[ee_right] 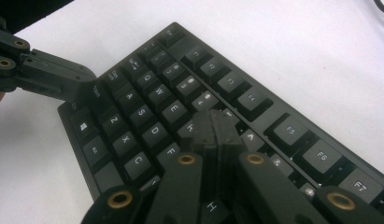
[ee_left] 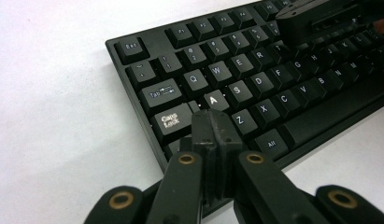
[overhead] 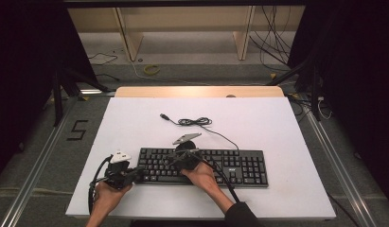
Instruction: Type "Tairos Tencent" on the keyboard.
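Keyboard (overhead: 204,165) lay lengthwise along the table's (overhead: 135,123) near edge; I had both grippers clenched empty, left (ee_left: 216,122) at its left-end keys, right (ee_right: 216,122) mid-rows.

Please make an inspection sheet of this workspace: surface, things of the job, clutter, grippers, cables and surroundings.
Surface: white table top, flat, bare at the back.
Job's things: black keyboard lying flat near the front edge.
Clutter: nothing seen.
Grippers: left gripper shut, tips over the keyboard's left end near Caps Lock; right gripper shut, tips over the upper letter rows.
Cables: keyboard cable, loosely bundled behind it, plug free.
Surroundings: wooden frame, floor wires, dark curtains.
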Tool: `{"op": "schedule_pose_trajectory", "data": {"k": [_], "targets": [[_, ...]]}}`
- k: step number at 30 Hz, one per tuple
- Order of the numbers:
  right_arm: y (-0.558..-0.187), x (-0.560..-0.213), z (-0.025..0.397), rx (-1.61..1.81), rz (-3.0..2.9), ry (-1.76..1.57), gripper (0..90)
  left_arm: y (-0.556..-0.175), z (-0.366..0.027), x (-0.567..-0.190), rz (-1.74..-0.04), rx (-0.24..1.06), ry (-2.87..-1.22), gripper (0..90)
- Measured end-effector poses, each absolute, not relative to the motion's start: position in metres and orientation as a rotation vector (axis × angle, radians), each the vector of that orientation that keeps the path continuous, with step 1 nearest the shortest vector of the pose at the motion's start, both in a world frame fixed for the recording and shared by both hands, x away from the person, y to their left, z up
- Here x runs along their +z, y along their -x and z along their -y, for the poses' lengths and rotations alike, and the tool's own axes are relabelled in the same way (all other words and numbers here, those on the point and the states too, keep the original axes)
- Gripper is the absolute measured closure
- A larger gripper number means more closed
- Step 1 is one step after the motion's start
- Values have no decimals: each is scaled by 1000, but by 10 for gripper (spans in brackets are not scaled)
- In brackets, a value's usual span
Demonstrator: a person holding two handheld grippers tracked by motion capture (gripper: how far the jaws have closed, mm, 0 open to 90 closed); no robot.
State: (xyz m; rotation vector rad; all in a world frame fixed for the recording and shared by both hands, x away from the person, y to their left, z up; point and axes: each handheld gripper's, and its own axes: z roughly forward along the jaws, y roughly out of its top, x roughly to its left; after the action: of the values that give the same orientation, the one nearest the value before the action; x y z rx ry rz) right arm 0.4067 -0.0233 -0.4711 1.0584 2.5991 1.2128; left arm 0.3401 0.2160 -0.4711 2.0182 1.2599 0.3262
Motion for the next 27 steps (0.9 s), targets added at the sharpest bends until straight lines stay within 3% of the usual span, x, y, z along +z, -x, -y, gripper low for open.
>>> {"op": "schedule_pose_trajectory", "data": {"k": [27], "targets": [[-407,-477,20,1155,-2586,-1082,900,-343,-216,-477,-1276,305,-2034,890]]}}
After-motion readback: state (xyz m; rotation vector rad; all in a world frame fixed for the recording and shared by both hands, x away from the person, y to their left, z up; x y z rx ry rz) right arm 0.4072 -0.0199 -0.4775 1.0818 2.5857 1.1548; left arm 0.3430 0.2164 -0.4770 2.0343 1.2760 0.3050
